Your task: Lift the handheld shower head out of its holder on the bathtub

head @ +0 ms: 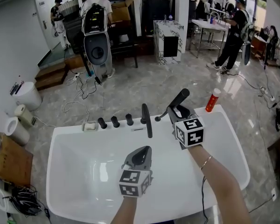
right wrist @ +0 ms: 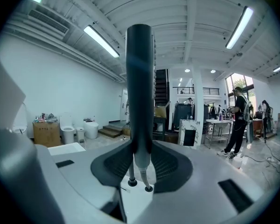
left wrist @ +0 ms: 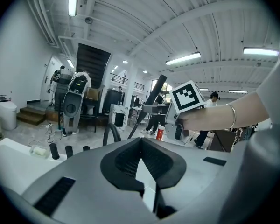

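Dark matte wand, smooth all round: the shower head stands almost upright above the far right rim of the bathtub, its tip leaning away to the right. It looks clear of the deck, so I judge the lift largely made.

- Right gripper pinches the stem low down, with pads pressing on both sides and the long body rising well above them.
- Below the grip a pale hose drops to the white deck, where two small round fittings sit side by side. Which one is the holder I cannot tell.
- Handling, my estimate: stiff body, light to moderate weight, slick finish that could slide or twist in the pads. The hose will drag back as it pays out. The best hold is the one used here, square across the narrow lower handle just above the hose joint, which keeps the top-heavy end from levering.
- Left gripper hangs over the basin, nearer than and left of the right one. Its pads are pressed together with nothing between them.
- Further out along the far rim: spout, three dark knobs, and a red bottle far right.
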The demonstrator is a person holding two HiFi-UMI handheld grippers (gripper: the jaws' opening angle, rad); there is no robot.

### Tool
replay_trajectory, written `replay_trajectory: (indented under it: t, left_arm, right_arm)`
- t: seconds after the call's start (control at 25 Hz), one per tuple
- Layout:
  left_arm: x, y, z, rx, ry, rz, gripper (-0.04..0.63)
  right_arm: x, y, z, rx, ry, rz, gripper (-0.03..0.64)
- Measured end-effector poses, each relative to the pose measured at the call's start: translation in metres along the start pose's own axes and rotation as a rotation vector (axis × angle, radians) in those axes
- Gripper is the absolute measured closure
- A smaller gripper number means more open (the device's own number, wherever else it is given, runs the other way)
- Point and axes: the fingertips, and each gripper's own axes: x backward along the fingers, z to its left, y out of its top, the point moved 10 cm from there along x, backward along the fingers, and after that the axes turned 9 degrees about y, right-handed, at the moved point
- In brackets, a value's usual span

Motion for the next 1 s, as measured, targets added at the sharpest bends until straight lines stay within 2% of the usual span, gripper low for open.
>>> replay_trajectory:
  t: [0.64, 1.0]
  left_arm:
    - [0.056, 0.034, -0.018, -0.038, 0.016, -0.035, 0.575]
    - [0.068, 0.035, -0.021, -0.042, 0.011, -0.035, 0.575]
  right_arm:
    - [0.057, 0.037, 0.033, 0.017, 0.018, -0.013, 0.494]
    - [0.062, 0.037, 0.035, 0.031, -0.001, 0.004, 0.495]
